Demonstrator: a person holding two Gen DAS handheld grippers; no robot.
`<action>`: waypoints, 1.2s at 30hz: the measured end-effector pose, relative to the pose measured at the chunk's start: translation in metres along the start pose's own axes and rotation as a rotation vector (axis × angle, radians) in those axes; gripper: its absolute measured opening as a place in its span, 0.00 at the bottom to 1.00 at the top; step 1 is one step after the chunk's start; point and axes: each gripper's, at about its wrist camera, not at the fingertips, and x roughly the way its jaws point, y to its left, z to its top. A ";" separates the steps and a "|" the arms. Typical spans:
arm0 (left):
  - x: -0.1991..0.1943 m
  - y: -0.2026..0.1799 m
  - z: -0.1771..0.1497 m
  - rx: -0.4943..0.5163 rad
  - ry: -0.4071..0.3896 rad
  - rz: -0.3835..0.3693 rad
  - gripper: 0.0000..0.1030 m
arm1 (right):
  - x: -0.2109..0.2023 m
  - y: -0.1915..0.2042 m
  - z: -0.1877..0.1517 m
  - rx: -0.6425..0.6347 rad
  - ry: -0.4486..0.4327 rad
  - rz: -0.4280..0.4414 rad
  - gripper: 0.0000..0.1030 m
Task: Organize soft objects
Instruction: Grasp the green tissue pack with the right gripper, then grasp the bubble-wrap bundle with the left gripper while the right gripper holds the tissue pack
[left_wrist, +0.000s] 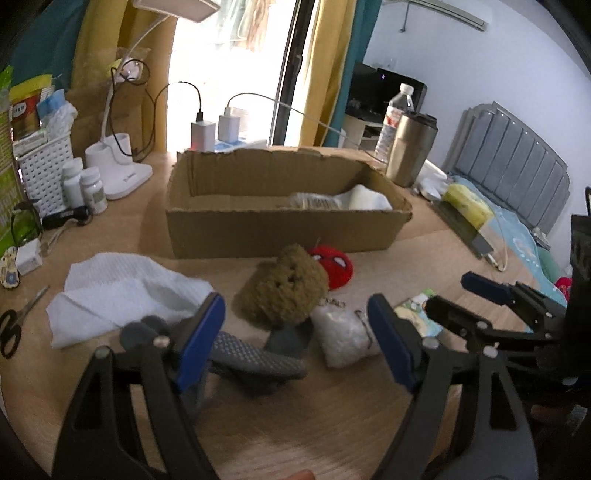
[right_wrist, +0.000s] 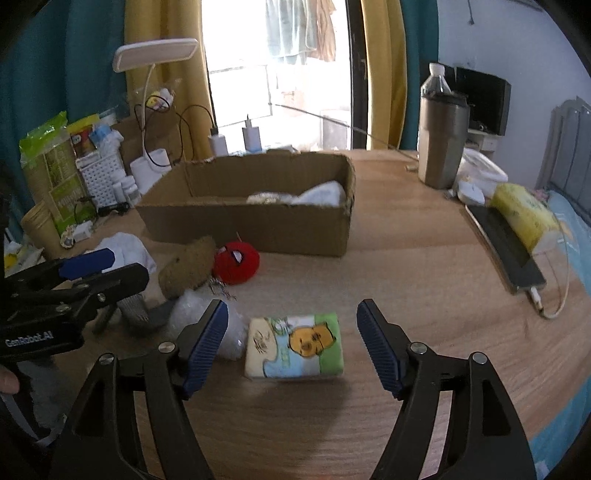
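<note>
A cardboard box (left_wrist: 280, 232) stands on the wooden table, with white soft items (left_wrist: 365, 199) inside; it also shows in the right wrist view (right_wrist: 258, 229). In front of it lie a brown plush (left_wrist: 284, 291), a red Spider-Man plush (left_wrist: 334, 266), a white fluffy pouch (left_wrist: 343, 339), a grey sock (left_wrist: 255, 360) and a white towel (left_wrist: 125, 291). My left gripper (left_wrist: 295, 339) is open and empty above the sock and pouch. My right gripper (right_wrist: 291, 343) is open and empty around a cartoon tissue pack (right_wrist: 295, 345), not touching it.
A desk lamp (right_wrist: 155, 55), white basket (left_wrist: 44, 170), pill bottles (left_wrist: 92, 188), chargers (left_wrist: 203, 133) and scissors (left_wrist: 14, 321) crowd the left and back. A steel tumbler (right_wrist: 441, 140), water bottle (left_wrist: 395, 122), phone (right_wrist: 506, 251) and yellow tissue pack (right_wrist: 524, 214) sit right, near the bed.
</note>
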 end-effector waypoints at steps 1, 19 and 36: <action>0.000 -0.001 -0.001 0.001 0.002 0.002 0.78 | 0.002 -0.002 -0.002 0.002 0.006 0.001 0.73; 0.019 -0.025 -0.009 0.035 0.061 0.038 0.78 | 0.031 -0.008 -0.020 -0.030 0.085 0.063 0.73; 0.050 -0.064 -0.012 0.116 0.147 0.018 0.78 | 0.030 -0.047 -0.025 0.038 0.068 0.053 0.72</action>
